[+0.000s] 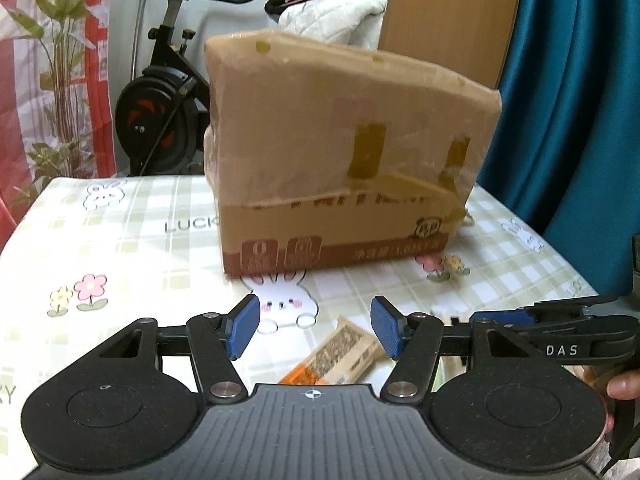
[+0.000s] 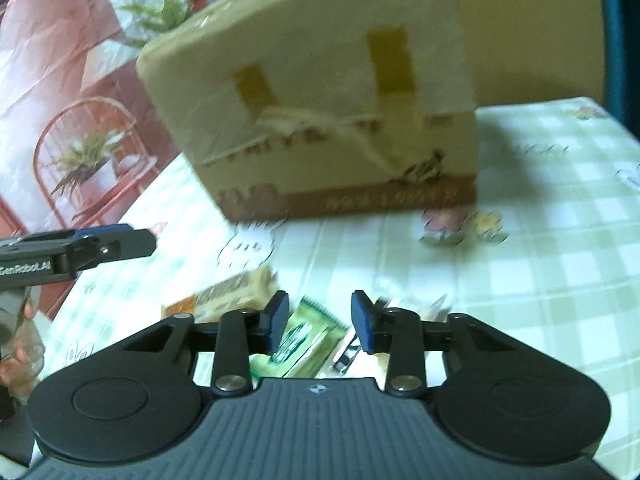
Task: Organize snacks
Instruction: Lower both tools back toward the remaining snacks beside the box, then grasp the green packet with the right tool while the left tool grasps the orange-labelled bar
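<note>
A taped cardboard box (image 1: 344, 160) stands on the table ahead of both grippers; it also shows in the right wrist view (image 2: 320, 96). My left gripper (image 1: 316, 330) is open and empty above a tan and orange snack bar (image 1: 340, 356). My right gripper (image 2: 319, 320) is open and empty, with a green snack packet (image 2: 308, 336) on the table below its fingers. The tan and orange bar (image 2: 228, 296) lies to the left of it. The right gripper shows at the right in the left wrist view (image 1: 560, 324). The left gripper shows at the left in the right wrist view (image 2: 80, 248).
The table carries a green checked cloth with rabbits and flowers (image 1: 120, 248). An exercise bike (image 1: 160, 112) and a plant (image 1: 60, 60) stand beyond the table's far left edge. A teal curtain (image 1: 572, 100) hangs at the right. More wrappers (image 2: 360, 352) lie under the right gripper.
</note>
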Motion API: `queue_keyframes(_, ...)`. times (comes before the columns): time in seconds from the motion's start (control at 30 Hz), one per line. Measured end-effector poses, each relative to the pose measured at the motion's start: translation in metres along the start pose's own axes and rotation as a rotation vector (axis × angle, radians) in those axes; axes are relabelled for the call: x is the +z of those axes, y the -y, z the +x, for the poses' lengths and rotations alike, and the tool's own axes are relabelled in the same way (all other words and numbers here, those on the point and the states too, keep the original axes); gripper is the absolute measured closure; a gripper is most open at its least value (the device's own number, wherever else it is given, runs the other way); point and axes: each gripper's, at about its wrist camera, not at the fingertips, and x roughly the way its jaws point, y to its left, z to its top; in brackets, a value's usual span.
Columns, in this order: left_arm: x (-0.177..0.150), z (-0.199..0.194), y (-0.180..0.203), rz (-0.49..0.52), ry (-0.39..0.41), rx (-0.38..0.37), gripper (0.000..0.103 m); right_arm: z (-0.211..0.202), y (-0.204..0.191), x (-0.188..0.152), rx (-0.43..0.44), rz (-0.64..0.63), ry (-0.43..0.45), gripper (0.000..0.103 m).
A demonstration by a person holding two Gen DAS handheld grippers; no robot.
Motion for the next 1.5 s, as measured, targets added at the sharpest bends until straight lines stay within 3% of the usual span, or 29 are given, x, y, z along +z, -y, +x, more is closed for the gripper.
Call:
queue_keyframes(0.2, -0.007, 0.004, -0.005, -0.014, -0.017, -0.001, 0.040, 0.020, -0.015, -0.008, 0.037, 0.029, -0.100, 0.066)
queue_keyframes(0.5, -0.013, 0.011, -0.005, -0.040, -0.020, 0.000, 0.040, 0.040, -0.014, -0.010, -0.026, 0.082, -0.180, 0.057)
queue_keyframes(0.93, -0.018, 0.021, 0.000, -0.058, -0.034, 0.000, 0.040, 0.056, -0.038, -0.013, -0.087, -0.165, -0.143, 0.051)
queue_keyframes(1.1, -0.021, 0.027, 0.000, -0.048, -0.052, 0.010, 0.040, 0.054, -0.038, -0.015, -0.090, -0.200, -0.132, 0.053)
queue_keyframes(1.23, -0.023, 0.038, 0.000, -0.031, -0.072, 0.019, 0.040, 0.052, -0.036, -0.016, -0.109, -0.225, -0.111, 0.062)
queue_keyframes(1.5, -0.023, 0.053, 0.006, -0.014, -0.099, 0.013, 0.040, 0.049, -0.026, -0.017, -0.093, -0.218, -0.090, 0.063)
